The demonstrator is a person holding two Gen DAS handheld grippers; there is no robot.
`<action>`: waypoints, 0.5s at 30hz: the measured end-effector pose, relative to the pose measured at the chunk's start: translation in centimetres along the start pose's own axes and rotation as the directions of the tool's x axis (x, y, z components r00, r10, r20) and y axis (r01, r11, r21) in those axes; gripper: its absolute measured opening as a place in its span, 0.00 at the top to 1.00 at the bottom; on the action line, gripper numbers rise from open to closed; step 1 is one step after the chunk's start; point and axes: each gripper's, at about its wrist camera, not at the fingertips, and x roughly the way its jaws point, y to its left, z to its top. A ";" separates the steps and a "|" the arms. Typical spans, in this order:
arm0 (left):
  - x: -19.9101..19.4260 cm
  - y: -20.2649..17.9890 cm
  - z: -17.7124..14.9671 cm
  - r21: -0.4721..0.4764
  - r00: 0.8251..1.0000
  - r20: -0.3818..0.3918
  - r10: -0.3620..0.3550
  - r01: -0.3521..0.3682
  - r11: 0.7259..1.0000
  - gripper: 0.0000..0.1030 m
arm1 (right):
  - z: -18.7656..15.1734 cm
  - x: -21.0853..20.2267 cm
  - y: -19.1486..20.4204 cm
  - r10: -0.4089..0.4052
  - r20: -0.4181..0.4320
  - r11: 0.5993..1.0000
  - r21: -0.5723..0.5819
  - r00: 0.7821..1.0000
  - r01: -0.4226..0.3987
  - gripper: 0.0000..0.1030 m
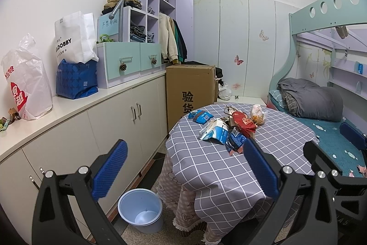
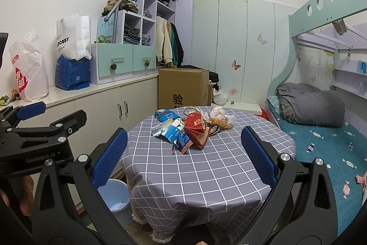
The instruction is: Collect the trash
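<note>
A heap of trash lies on the round table (image 1: 229, 171) with the grey checked cloth (image 2: 195, 171): blue and white wrappers (image 1: 214, 131) (image 2: 168, 129), a red packet (image 1: 244, 123) (image 2: 195, 128) and a clear bag with orange contents (image 1: 258, 115) (image 2: 221, 118). A light blue bin (image 1: 140, 210) (image 2: 114, 196) stands on the floor left of the table. My left gripper (image 1: 183, 169) is open and empty, short of the table's near edge. My right gripper (image 2: 183, 157) is open and empty above the near side of the cloth.
A low white cabinet (image 1: 91, 121) runs along the left wall, with bags and drawers on top. A cardboard box (image 1: 190, 93) stands behind the table. A bunk bed (image 2: 325, 144) is on the right. The left gripper's body shows at left in the right wrist view (image 2: 34, 137).
</note>
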 end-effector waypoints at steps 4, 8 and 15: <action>0.0 0.0 0.0 0.000 1.000 0.000 0.000 0.000 1.000 0.04 | 0.2 0.1 0.1 0.004 0.000 1.000 0.000 1.000 -0.004 0.06; 0.0 0.0 0.0 0.000 1.000 0.000 0.001 -0.001 1.000 0.04 | 0.2 0.2 0.3 0.007 -0.004 1.000 0.000 1.000 -0.007 0.06; 0.2 0.0 -0.3 0.001 1.000 -0.003 0.002 -0.002 1.000 0.04 | 0.4 0.3 0.2 0.009 -0.008 1.000 0.002 1.000 -0.009 0.06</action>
